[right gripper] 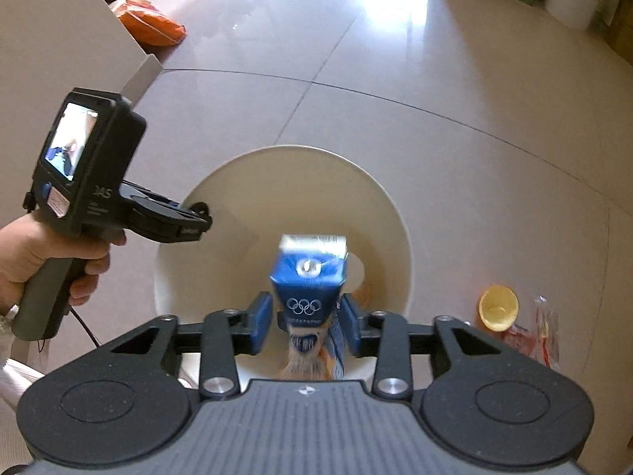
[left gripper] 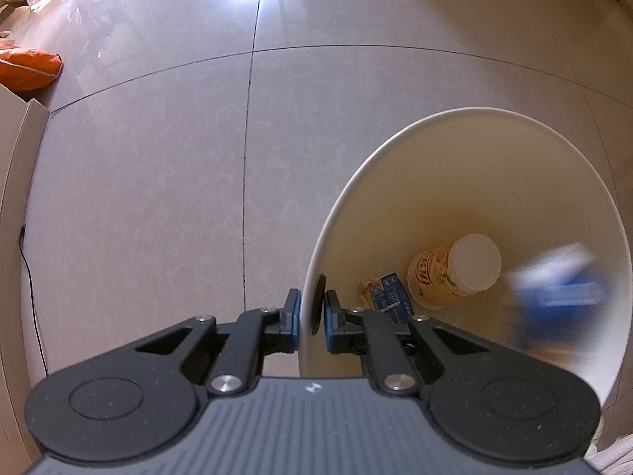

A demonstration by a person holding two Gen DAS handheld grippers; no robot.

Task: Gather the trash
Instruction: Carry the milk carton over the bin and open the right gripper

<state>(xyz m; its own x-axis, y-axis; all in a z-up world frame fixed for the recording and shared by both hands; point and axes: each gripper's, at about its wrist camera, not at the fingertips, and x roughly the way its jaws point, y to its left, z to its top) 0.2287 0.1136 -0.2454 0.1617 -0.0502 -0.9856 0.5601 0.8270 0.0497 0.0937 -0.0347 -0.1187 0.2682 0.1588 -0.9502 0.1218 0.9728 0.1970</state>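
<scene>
Both cameras look steeply down from above the tiled floor (left gripper: pixel 158 158). The left wrist view sits close at the rim of the white bin (left gripper: pixel 395 150). The right wrist view looks into this bin (right gripper: pixel 237 182) from higher up and also shows the left gripper (right gripper: pixel 198 221).

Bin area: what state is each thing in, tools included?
left tool: shut on the bin rim.
right tool: open, blue carton loose between its fingers.
bin: upright, partly filled.
blue carton: blurred, over the bin's mouth.
paper cup: on its side inside.
small carton: lying at the bottom.
yellow cup: on the floor, outside.
wrapper: on the floor beside it.
</scene>
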